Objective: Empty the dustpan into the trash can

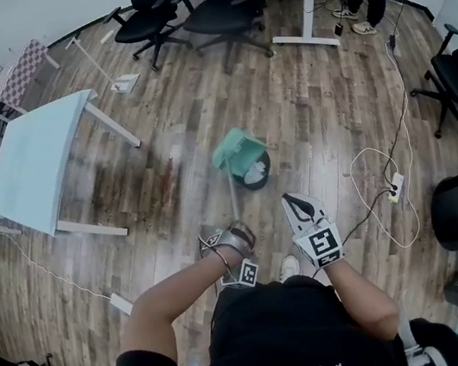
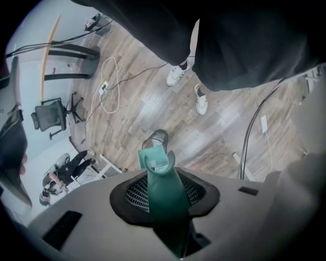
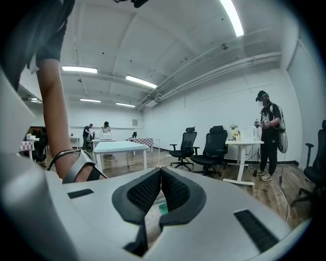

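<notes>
Here, teal dustpan [image 1: 238,152], long slim handle [image 2: 165,204]

The dustpan [image 1: 236,150] is teal plastic, smooth with a dull sheen, handle and all. The trash can [image 1: 255,173] looks dark and matt, with something white inside, of what stuff I can't tell. The floor [image 1: 313,110] is brown wood planking, grained, with a satin shine. The left gripper [image 2: 165,188] has a matt grey plastic shell and black, rubbery pads [image 2: 135,191] with a fine grid texture. The right gripper [image 3: 160,171] is the same. The table top [image 1: 40,158] is pale and smooth.
</notes>
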Demonstrator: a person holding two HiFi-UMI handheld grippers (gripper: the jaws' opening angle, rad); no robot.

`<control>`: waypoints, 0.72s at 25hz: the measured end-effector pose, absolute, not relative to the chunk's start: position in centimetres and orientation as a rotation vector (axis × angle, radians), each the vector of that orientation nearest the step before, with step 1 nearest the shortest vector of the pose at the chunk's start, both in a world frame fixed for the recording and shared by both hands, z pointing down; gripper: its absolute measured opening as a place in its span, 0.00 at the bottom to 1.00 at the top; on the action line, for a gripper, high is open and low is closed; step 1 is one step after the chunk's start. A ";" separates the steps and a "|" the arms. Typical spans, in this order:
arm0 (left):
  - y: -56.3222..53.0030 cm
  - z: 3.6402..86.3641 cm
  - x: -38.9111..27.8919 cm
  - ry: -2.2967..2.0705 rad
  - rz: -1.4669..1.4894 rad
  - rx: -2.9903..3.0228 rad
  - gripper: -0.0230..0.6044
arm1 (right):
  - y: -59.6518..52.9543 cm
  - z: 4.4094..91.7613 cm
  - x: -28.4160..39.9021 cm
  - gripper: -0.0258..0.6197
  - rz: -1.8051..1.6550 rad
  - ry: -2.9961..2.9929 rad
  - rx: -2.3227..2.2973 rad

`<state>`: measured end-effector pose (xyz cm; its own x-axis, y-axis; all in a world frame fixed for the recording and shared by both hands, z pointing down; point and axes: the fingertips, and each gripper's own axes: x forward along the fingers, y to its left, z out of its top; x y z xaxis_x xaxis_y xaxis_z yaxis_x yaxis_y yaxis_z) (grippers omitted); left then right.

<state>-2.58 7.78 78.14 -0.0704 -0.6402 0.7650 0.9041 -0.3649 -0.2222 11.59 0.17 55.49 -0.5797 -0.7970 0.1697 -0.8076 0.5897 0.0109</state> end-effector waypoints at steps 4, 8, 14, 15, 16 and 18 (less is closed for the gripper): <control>9.9 78.0 -1.6 -0.417 -1.747 -0.955 0.26 | 0.7 55.6 11.7 0.08 0.108 -2.658 1.343; 10.2 78.3 -0.8 -0.403 -1.763 -0.977 0.26 | 1.1 55.8 12.4 0.08 0.114 -2.655 1.316; 8.9 78.4 -0.1 -0.329 -1.735 -1.098 0.24 | 0.7 56.0 13.0 0.08 0.118 -2.655 1.324; 8.7 78.1 0.0 -0.308 -1.730 -1.126 0.23 | 0.7 55.9 12.9 0.08 0.115 -2.660 1.322; 8.5 77.7 0.2 -0.283 -1.723 -1.155 0.22 | 0.7 55.9 12.9 0.08 0.112 -2.664 1.322; 8.0 76.6 0.5 -0.215 -1.719 -1.226 0.20 | 0.7 55.8 13.0 0.08 0.110 -2.668 1.322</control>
<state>0.54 8.02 76.62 -0.0154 -0.6007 0.7994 0.7791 -0.5083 -0.3670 13.05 0.75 55.82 -0.5959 -0.7834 0.1766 -0.7953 0.6062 0.0056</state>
